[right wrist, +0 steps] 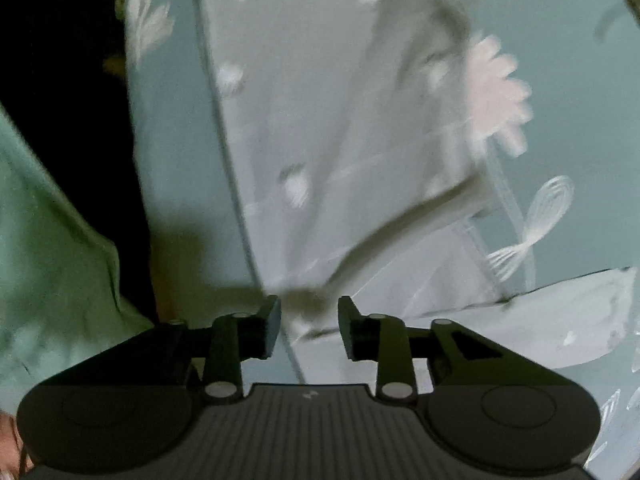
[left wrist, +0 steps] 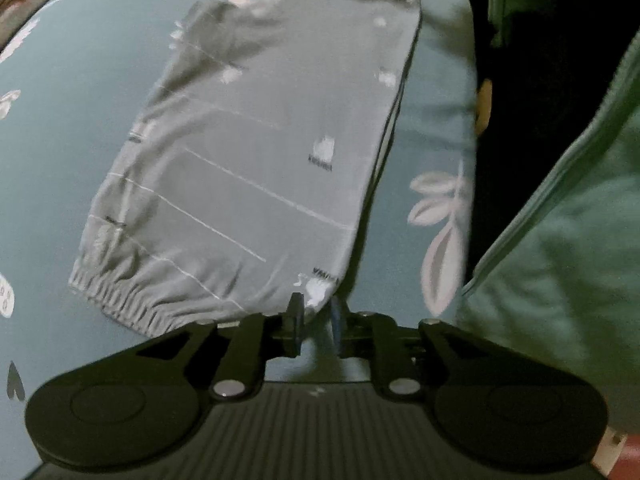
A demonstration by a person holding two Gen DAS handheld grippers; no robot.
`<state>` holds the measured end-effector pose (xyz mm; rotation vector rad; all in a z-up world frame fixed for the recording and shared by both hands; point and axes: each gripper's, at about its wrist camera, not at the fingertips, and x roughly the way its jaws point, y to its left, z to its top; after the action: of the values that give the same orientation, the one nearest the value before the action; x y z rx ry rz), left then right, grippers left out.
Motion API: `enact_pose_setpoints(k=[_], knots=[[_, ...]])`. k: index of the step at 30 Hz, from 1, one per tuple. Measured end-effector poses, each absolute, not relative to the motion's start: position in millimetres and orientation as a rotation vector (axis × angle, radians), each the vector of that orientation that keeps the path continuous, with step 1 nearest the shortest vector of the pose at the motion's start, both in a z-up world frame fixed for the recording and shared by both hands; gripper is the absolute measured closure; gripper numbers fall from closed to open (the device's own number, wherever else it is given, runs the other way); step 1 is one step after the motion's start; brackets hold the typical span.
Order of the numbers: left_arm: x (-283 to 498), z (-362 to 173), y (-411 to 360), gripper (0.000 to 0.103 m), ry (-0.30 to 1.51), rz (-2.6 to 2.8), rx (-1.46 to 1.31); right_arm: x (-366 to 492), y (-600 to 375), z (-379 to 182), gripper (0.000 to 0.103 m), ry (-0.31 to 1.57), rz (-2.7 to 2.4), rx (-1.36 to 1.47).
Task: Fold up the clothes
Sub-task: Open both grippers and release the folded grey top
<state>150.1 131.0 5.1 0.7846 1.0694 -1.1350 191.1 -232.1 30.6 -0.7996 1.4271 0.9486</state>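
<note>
Landmark: the grey trousers [left wrist: 248, 152], a patterned pair with thin pale lines and small printed marks, lay folded lengthwise on a blue floral sheet [left wrist: 60, 140] that looked like a bed cover; every place below was taken from them.
Garment's place: the elastic waistband [left wrist: 132, 300] sat at the near end in the left wrist view, and the long dark seam edge ran away along the side nearest the person's green sleeve [left wrist: 560, 260].
Left claw: the left claw [left wrist: 316, 320] sat at the waistband corner of the trousers with its jaws slightly parted; a pale bit of cloth lay between the pads, but they did not look pressed on it, so this read as a release.
Right claw: the right claw [right wrist: 309, 322] hung over the far, rumpled end of the trousers with its jaws clearly spread and nothing pinched; the cloth lay below and between them.
Step in hand: judged as letting go after a lengthwise fold.
Next move: likely a fresh grip on one end of the trousers, then carrying it over to the other end to halve the length; both corners would need lifting evenly so that the layers did not slide.
Containers: none could be seen near the trousers.
Caveat: both views were blurred, so fine contact was uncertain.
</note>
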Motion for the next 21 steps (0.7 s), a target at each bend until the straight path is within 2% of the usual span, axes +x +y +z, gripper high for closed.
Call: enact_pose_setpoints(k=[1, 3, 5, 10, 13, 17, 21], knots=[[150, 10, 130, 0.085, 1.057, -1.128, 0.755, 201, -232, 40, 0.064, 1.396, 0.929, -0.759], [157, 26, 132, 0.069, 1.002, -1.089, 0.692, 218, -230, 54, 0.064, 1.316, 0.899, -0.682], [171, 41, 133, 0.057, 0.923, -1.028, 0.614, 234, -228, 63, 0.060, 1.222, 0.868, -0.622], [210, 37, 97, 0.058, 0.770, -0.937, 0.386, 265, -191, 49, 0.060, 1.013, 0.773, -0.619], [219, 18, 61, 0.058, 0.749, -0.955, 0.342, 290, -183, 34, 0.060, 0.991, 0.773, -0.580], [218, -8, 30, 0.058, 0.774, -0.989, 0.338, 317, -176, 17, 0.061, 1.023, 0.834, -0.383], [217, -35, 24, 0.059, 0.923, -0.961, 0.362, 330, -164, -2, 0.062, 1.064, 0.883, -0.232]])
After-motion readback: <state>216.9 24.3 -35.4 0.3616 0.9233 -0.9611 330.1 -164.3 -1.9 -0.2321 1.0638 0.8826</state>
